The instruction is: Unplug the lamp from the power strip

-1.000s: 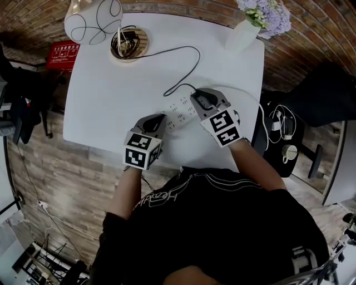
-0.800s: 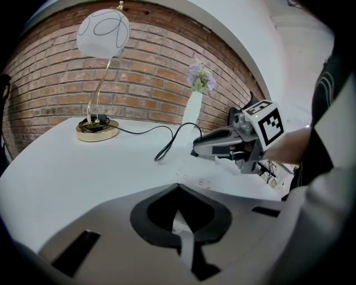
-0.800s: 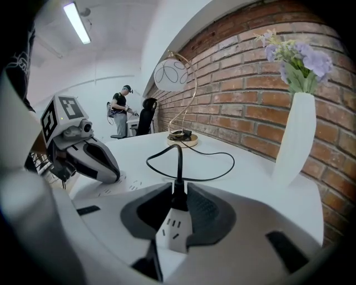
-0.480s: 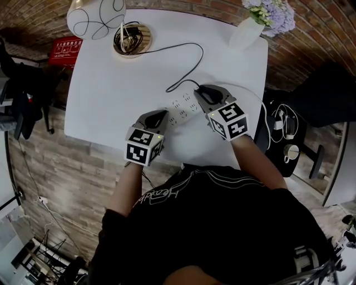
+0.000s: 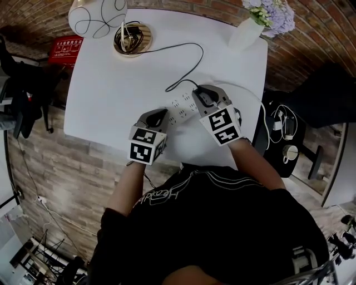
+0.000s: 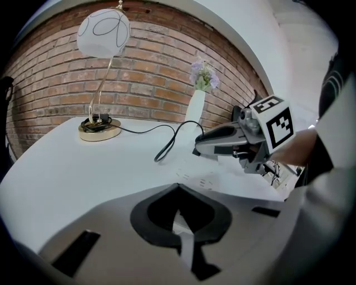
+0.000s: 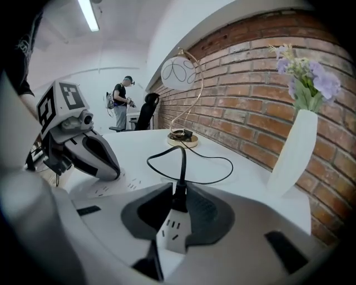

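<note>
- Little has shifted over the last second: both grippers keep their posts at the power strip (image 5: pixel 179 108); only the viewpoint drifts.
- Lamp (image 5: pixel 99 15): round white shade with looping black lines, thin curved brass stem, round gilt base. It stands at the far left corner of the table (image 5: pixel 105 94).
- Left gripper (image 5: pixel 157 118): grey shell, jaws drawn in on the strip's near end, a white sliver pinched between dark pads.
- Cord (image 5: pixel 192 58): thin, black, lying in slack loops from lamp base to strip.
- Plug (image 7: pixel 179 199): black, moulded, seated upright in the long white plastic strip; not yet pulled.
- Right gripper (image 5: pixel 200 98): jaws narrowed onto the plug's sides.
- Progress: grip made and strip steadied; the pull itself remains.
- Vase (image 5: pixel 243 34): tall, white, matt, holding lilac flowers.
</note>
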Demonstrator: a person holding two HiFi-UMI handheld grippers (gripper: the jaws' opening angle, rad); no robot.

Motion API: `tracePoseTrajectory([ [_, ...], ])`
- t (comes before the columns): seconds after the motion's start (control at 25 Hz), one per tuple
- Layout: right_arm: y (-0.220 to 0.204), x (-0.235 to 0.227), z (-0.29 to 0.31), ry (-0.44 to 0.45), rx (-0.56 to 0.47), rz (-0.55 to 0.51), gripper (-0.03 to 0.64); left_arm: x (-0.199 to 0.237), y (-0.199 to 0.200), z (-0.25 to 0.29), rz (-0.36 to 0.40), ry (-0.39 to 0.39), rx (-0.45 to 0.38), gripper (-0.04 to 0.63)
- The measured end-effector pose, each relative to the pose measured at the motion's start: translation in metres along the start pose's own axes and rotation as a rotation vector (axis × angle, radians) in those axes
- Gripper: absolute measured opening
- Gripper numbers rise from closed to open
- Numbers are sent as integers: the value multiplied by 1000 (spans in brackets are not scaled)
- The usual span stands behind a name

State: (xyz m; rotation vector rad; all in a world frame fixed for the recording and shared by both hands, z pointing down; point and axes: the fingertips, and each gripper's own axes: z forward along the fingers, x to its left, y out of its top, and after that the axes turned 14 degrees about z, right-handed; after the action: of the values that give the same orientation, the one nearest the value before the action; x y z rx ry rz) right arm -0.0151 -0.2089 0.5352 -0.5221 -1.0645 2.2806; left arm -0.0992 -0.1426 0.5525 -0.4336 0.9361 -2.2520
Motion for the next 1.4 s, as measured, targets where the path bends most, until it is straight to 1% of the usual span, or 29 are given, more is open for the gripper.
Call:
tracePoseTrajectory([
  [0.08,-1,-3,0,25,-15,67,61,0,0,0,-2,7,0,2],
  [0.2,-2,-9,-2,74,-32,219,61,-1,-1,0,-10,0,3,2],
  [0.28,-1,-10,-2,89,-38,260,61,-1,0,-1,-39,-14,0,2],
  [0.36,1,-10,-2,85,-41,250,60,-1,0,-1,-61,-20,-6,2],
  [0.4,1,-9,-2,75,-41,225,60,0,0,-1,-64,-19,-8,2],
  [0.56,1,-5,-2,14,-26,81,55,-1,0,1,-49,-1,-9,2],
  [0.64,2,-2,-2,-3,-18,39,54,-1,0,1,-55,4,-8,2],
  [0.68,3,-1,-2,-3,-20,41,52,0,1,1,-71,2,-7,2],
  [0.76,5,-3,-2,18,-36,101,52,0,1,-1,-93,-2,0,2],
  [0.88,5,-8,-4,61,-54,228,51,-1,1,-1,-56,11,12,2],
  [0.96,5,-11,-5,74,-57,274,48,-2,1,-1,-49,10,11,2],
  [1.04,6,-10,-5,65,-57,251,46,-2,3,0,-66,-3,3,1],
  [1.16,7,-7,-5,24,-43,141,38,-2,2,0,-79,-13,8,2],
  [1.24,8,-4,-5,2,-30,82,37,-2,2,1,-63,-3,13,2],
  [1.32,9,-1,-6,-7,-24,45,37,-2,1,1,-43,12,21,2],
  [1.4,10,-2,-6,4,-31,55,37,-1,1,1,-27,19,35,2],
])
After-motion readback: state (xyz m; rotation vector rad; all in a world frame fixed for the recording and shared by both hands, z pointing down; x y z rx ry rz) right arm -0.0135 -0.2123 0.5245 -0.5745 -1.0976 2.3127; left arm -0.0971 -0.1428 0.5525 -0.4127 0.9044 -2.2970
